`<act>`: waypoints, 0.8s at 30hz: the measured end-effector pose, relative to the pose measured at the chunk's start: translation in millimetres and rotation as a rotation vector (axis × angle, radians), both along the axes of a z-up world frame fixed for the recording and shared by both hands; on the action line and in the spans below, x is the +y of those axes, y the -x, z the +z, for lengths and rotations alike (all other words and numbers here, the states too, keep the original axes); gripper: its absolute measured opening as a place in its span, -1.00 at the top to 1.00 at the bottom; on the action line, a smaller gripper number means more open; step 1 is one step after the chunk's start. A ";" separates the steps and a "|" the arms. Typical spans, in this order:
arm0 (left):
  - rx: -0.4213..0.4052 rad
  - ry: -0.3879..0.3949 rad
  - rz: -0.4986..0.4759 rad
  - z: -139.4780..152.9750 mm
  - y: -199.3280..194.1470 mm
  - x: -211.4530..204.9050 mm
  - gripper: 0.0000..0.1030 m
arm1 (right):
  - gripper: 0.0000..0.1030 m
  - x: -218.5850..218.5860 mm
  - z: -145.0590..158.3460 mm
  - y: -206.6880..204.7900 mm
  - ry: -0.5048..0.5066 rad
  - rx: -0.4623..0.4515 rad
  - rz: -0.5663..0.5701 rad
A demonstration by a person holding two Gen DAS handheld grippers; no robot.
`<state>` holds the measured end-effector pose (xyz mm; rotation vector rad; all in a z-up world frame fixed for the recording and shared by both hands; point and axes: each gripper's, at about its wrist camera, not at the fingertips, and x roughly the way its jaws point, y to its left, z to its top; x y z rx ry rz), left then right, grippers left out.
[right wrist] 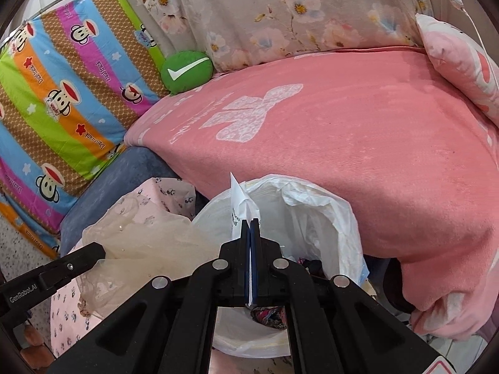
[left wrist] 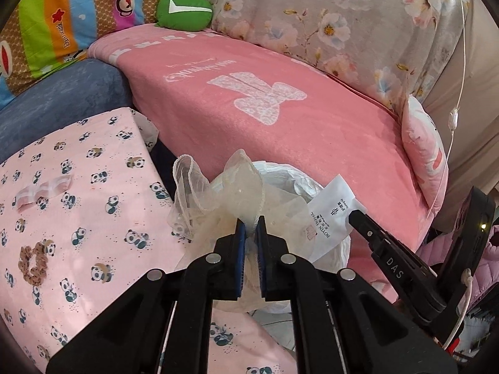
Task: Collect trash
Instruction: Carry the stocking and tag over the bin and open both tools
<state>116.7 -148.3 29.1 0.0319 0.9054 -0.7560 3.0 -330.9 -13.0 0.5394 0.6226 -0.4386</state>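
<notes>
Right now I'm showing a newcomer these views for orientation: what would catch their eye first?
Probably the left gripper clamping a crumpled sheer cloth and the right gripper pinching a white printed packet, both over the white-lined bin. Behind, a pink blanket fills the view, with a green cushion at its far corner.

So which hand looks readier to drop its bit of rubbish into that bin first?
Probably the right. Its fingers, shut on the white paper packet, sit directly above the open mouth of the bag-lined bin. The left fingers hold the crumpled sheer plastic cap off beside the rim.
</notes>
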 end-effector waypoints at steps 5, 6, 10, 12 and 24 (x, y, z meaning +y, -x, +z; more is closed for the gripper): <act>-0.018 -0.004 0.040 -1.6 2.6 -7.0 0.00 | 0.98 -10.4 0.0 5.4 -0.002 -0.003 -0.019; -0.027 -0.009 0.045 -1.6 3.1 -6.8 -0.01 | 0.92 -10.9 -0.2 4.7 -0.004 -0.002 -0.015; -0.037 -0.039 0.050 -3.8 1.3 -4.6 -0.01 | 0.79 -9.5 -1.1 0.8 -0.010 -0.005 -0.010; -0.039 -0.044 0.058 -4.8 -0.3 -0.9 -0.01 | 0.74 -7.1 -1.9 -1.7 -0.010 -0.001 -0.001; -0.018 -0.054 0.105 -13.4 -6.8 25.7 -0.01 | 0.29 14.0 0.5 -10.1 0.019 0.003 0.029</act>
